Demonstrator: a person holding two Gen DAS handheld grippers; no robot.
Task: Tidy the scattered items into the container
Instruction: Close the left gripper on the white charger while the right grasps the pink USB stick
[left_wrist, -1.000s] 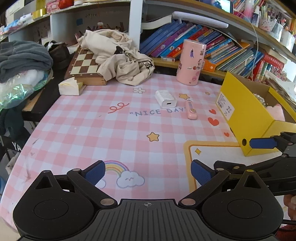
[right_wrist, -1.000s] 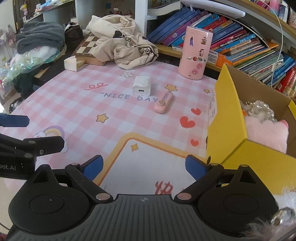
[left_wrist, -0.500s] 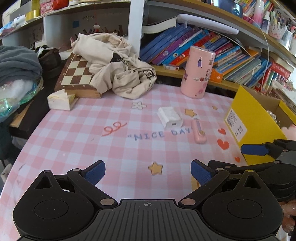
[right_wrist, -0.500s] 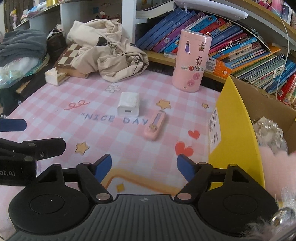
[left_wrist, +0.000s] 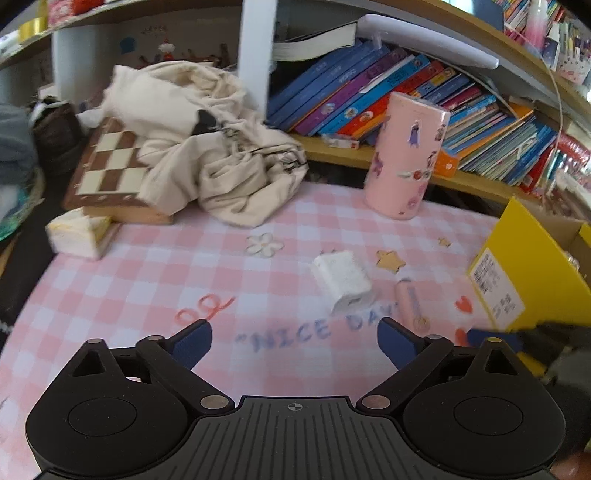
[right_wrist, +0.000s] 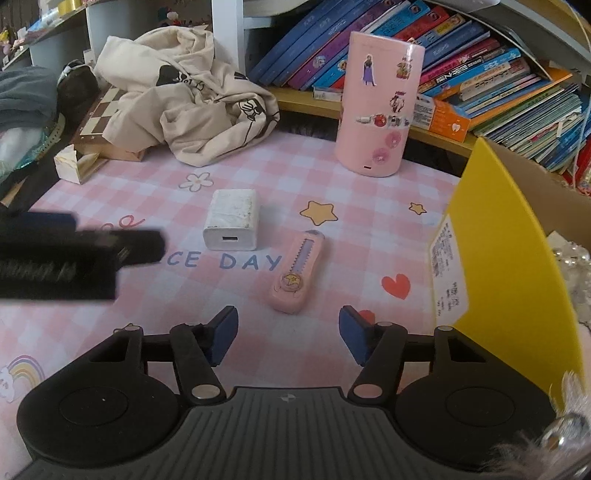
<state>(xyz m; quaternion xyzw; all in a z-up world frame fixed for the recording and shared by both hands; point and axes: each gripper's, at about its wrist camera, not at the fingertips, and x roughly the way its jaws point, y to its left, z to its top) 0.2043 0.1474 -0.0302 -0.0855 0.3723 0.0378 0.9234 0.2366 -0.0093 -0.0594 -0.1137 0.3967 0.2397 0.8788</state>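
Note:
A white charger block (left_wrist: 341, 280) (right_wrist: 231, 219) and a slim pink utility knife (left_wrist: 410, 303) (right_wrist: 298, 271) lie on the pink checked tablecloth. The yellow cardboard box (left_wrist: 532, 280) (right_wrist: 506, 236) stands at the right; a pink plush and beads show inside it. My left gripper (left_wrist: 294, 343) hovers just short of the charger, jaws wide and closing slightly, nothing between them. My right gripper (right_wrist: 288, 330) hangs just short of the knife's near end, jaws closing, with nothing between the pads. The left gripper (right_wrist: 66, 254) shows blurred at the left of the right wrist view.
A tall pink cylinder with stickers (left_wrist: 406, 158) (right_wrist: 376, 107) stands at the back by the bookshelf. A beige cloth bag (left_wrist: 207, 147) lies over a chessboard box (left_wrist: 110, 170) at the back left, with a small white box (left_wrist: 79, 234) beside it.
Both grippers have moved forward over the table toward the charger and the knife, which now look larger and nearer. The right jaws have narrowed clearly; the left jaws narrowed a little.

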